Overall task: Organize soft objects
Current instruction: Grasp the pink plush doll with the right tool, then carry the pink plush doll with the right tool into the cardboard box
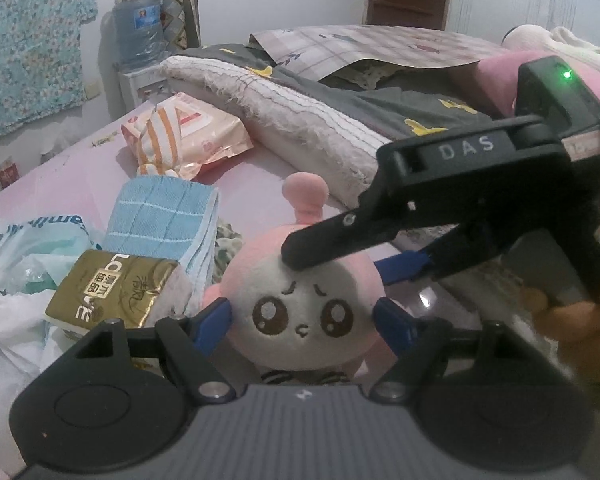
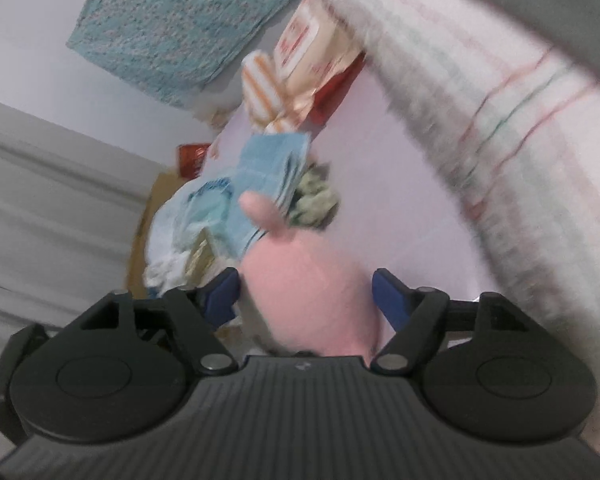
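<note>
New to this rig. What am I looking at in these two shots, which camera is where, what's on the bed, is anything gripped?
There is no robot arm here. A person holds a two-finger clamp tool in each hand, and each tool carries a fisheye camera looking forward along its blue-tipped fingers.

The sharp picture comes from the left gripper. Its fingers flank the face of a pink plush doll; I cannot tell whether they touch it. The black tool entering from the right is the right gripper, with the person's hand behind it.

The blurred picture is that right gripper's own view, with the doll's pink back between open fingers.

Also on the pink bed: a folded blue towel, a gold tissue pack, a white plastic bag, a wipes packet and a rolled blanket.
</note>
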The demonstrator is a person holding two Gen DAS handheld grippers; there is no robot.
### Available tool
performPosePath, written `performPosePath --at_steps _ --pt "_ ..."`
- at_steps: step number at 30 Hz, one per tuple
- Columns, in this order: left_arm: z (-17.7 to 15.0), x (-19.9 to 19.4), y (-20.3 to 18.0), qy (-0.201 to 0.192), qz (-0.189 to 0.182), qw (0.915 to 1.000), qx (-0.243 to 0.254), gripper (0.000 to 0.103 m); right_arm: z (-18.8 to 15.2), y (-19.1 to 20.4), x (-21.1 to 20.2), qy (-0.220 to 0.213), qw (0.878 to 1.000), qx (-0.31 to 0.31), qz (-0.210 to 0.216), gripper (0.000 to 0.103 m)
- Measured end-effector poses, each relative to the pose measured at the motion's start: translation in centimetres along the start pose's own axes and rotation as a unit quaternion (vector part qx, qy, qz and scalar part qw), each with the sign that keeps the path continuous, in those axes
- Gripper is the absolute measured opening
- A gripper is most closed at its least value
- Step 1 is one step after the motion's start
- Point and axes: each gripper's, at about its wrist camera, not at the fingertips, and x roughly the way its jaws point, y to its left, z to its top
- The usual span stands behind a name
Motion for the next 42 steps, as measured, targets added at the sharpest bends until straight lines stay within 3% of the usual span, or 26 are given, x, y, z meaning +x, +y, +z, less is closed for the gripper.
performPosePath --at_steps 9,14,18,23,26,31,36,42 --pt "-0.9 -3.2 -1.4 -0.002 -0.035 0.9993 0.009 0.078 -3.0 1.4 -3.8 -0.005 1.000 -0.012 0.010 0.066" --pt "-1.4 -5.9 -2.4 -0.018 -0.030 0.9992 0.019 0.078 -4.4 3.1 -5.8 -0.013 0.999 -0.033 0.014 0.066" --pt "-0.6 -8.7 -1.9 -0.049 -0.012 0.9987 0.009 0.078 -4.1 6.9 -6.7 -0.028 0.996 -0.079 0.023 0.066" --pt "0.3 -13.6 1.0 -0.099 0.043 0.9940 -0.016 0.079 -3.0 13.9 -5.2 -0.025 0.988 -0.145 0.050 0.066" --pt "0.2 -17.0 4.3 -0.120 0.087 0.9880 -0.044 0.079 -2.5 19.4 -2.3 -0.002 0.979 -0.191 0.075 0.066" --pt "-1.4 -22.3 12.1 -0.126 0.160 0.9729 -0.109 0.080 -2.9 28.9 6.2 0.064 0.957 -0.258 0.114 0.066" --pt "-4.0 -25.0 20.9 -0.094 0.223 0.9540 -0.176 0.080 -3.7 35.7 17.4 0.157 0.943 -0.257 0.141 0.066" --pt "-6.6 -24.2 29.8 -0.041 0.273 0.9334 -0.229 0.081 -5.6 40.0 30.0 0.246 0.936 -0.223 0.117 0.065"
